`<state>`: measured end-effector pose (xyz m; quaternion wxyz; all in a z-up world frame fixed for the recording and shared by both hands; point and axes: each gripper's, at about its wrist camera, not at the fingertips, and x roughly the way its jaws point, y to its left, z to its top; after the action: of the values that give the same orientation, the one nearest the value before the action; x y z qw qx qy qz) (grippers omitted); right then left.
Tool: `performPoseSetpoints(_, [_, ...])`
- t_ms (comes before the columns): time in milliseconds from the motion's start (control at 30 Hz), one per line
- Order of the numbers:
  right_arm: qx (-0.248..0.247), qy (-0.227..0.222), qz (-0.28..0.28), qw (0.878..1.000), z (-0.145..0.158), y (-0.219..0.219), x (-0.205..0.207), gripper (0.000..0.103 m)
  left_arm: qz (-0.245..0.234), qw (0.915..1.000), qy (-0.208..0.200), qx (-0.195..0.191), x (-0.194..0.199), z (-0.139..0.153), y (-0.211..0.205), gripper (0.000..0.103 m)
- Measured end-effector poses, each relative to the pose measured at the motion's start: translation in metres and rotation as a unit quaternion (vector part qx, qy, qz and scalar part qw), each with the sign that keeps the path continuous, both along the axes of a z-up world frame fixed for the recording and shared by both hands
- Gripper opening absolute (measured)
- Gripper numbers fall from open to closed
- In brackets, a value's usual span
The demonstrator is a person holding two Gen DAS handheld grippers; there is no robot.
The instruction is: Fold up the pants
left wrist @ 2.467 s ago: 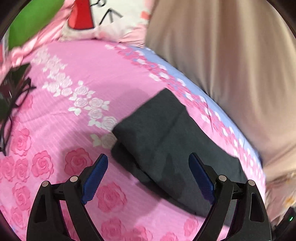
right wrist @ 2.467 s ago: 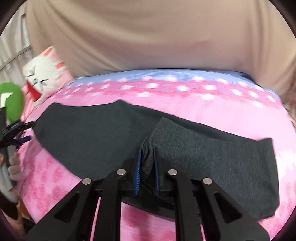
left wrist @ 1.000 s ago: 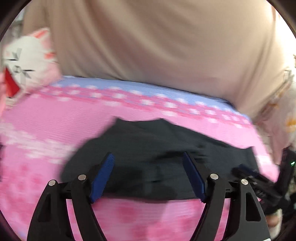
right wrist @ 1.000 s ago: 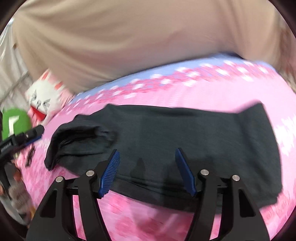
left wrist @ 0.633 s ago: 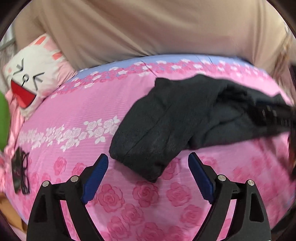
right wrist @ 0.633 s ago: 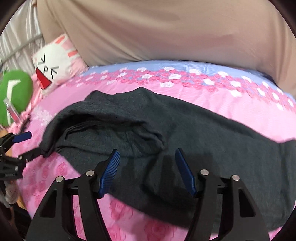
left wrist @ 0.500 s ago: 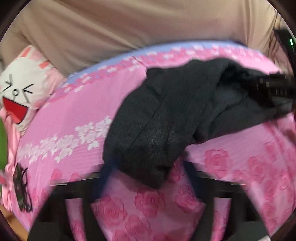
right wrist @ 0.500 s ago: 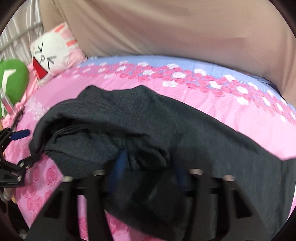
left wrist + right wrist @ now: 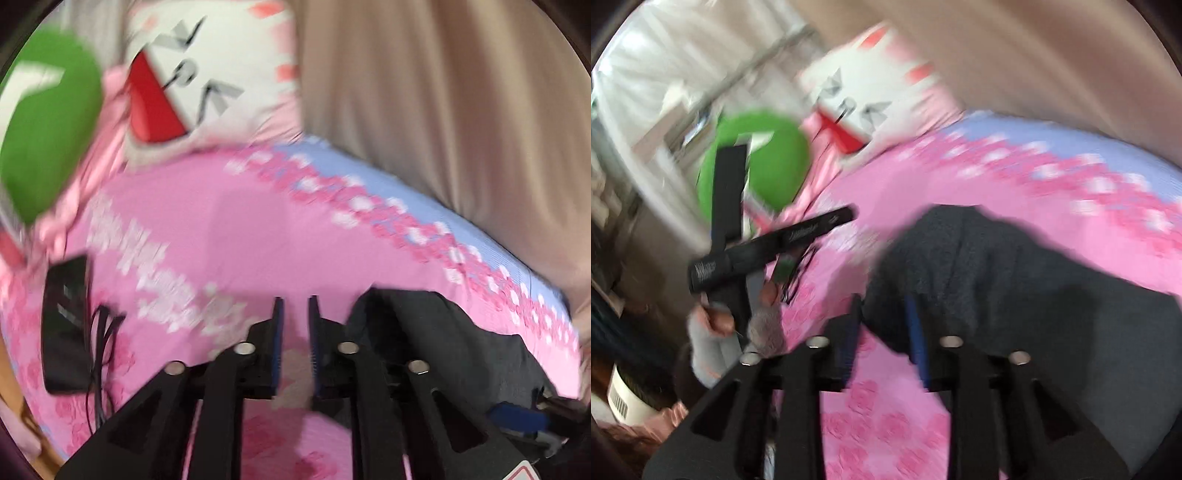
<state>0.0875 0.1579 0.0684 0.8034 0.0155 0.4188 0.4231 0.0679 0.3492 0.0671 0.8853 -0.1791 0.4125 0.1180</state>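
A bed (image 9: 258, 229) with a pink rose-print sheet carries dark grey pants (image 9: 1015, 288) bunched at its right side. A white cartoon-face pillow (image 9: 207, 74) and a green cushion (image 9: 44, 122) lie at its head (both blurred); a black phone (image 9: 64, 325) with a thin cord rests near the left edge.
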Motion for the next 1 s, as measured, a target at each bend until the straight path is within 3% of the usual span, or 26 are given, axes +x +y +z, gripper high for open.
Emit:
performPoseSetpoints(33, [0.008,-0.011,-0.007,1.0,0.003,-0.006,-0.003,0.027,0.003,1.0,0.002,-0.008,-0.006,-0.002,0.006,0.024])
performPoseSetpoints(100, [0.026,-0.023,-0.043,0.998,0.009,-0.034,-0.005,0.029,-0.006,0.9995,0.002,-0.031,-0.026,-0.005,0.013,0.051])
performPoseSetpoints(200, [0.007,-0.044,-0.109,0.993,0.008,-0.083,-0.01,0.046,-0.043,0.995,-0.001,-0.09,-0.042,-0.017,0.006,0.069])
performPoseSetpoints(267, [0.002,-0.033,-0.136,0.99,0.0,-0.105,-0.01,0.046,-0.074,0.9851,-0.002,-0.155,-0.048,-0.031,-0.005,0.074])
performPoseSetpoints(300, [-0.003,-0.024,-0.149,0.989,-0.007,-0.114,-0.011,0.046,-0.082,0.9792,0.002,-0.186,-0.048,-0.038,-0.009,0.074])
performPoseSetpoints(367, [-0.02,-0.024,-0.166,0.986,-0.017,-0.124,-0.018,0.046,-0.099,0.9567,0.013,-0.273,-0.047,-0.058,-0.021,0.074])
performPoseSetpoints(433, [-0.036,-0.023,-0.178,0.983,-0.031,-0.129,-0.029,0.046,-0.106,0.9289,0.022,-0.354,-0.044,-0.076,-0.033,0.074])
performPoseSetpoints(500, [-0.034,-0.011,-0.191,0.981,-0.041,-0.142,-0.039,0.046,-0.107,0.911,0.02,-0.398,-0.039,-0.085,-0.042,0.074])
performPoseSetpoints(533, [-0.031,-0.006,-0.197,0.98,-0.046,-0.147,-0.042,0.046,-0.109,0.909,0.011,-0.402,-0.033,-0.084,-0.044,0.073])
performPoseSetpoints(567, [-0.03,-0.004,-0.202,0.979,-0.05,-0.151,-0.043,0.046,-0.106,0.9146,-0.001,-0.39,-0.027,-0.08,-0.045,0.061])
performPoseSetpoints(600, [-0.033,-0.005,-0.21,0.977,-0.054,-0.155,-0.045,0.046,-0.105,0.9207,-0.015,-0.376,-0.022,-0.075,-0.044,0.03])
performPoseSetpoints(633, [-0.036,-0.008,-0.218,0.975,-0.056,-0.159,-0.047,0.046,-0.103,0.9344,-0.029,-0.34,-0.014,-0.063,-0.043,0.013])
performPoseSetpoints(667, [-0.039,-0.012,-0.224,0.974,-0.057,-0.162,-0.05,0.046,-0.097,0.9386,-0.042,-0.329,-0.012,-0.054,-0.04,0.006])
performPoseSetpoints(767, [-0.024,-0.023,-0.239,0.971,-0.058,-0.178,-0.061,0.046,-0.1,0.9396,-0.099,-0.312,-0.02,-0.028,-0.03,0.006])
performPoseSetpoints(833, [-0.01,-0.021,-0.243,0.97,-0.063,-0.185,-0.064,0.046,-0.096,0.949,-0.07,-0.292,-0.017,-0.039,-0.03,0.008])
performPoseSetpoints(900, [-0.012,-0.01,-0.246,0.969,-0.074,-0.19,-0.064,0.047,-0.073,0.955,-0.008,-0.287,-0.018,-0.067,-0.031,0.015])
performPoseSetpoints(933, [-0.014,-0.002,-0.249,0.968,-0.078,-0.192,-0.063,0.047,-0.058,0.9516,0.011,-0.301,-0.023,-0.082,-0.029,0.017])
performPoseSetpoints(1000, [-0.005,0.0,-0.249,0.968,-0.077,-0.193,-0.062,0.047,-0.051,0.9428,-0.01,-0.329,-0.035,-0.09,-0.026,0.026])
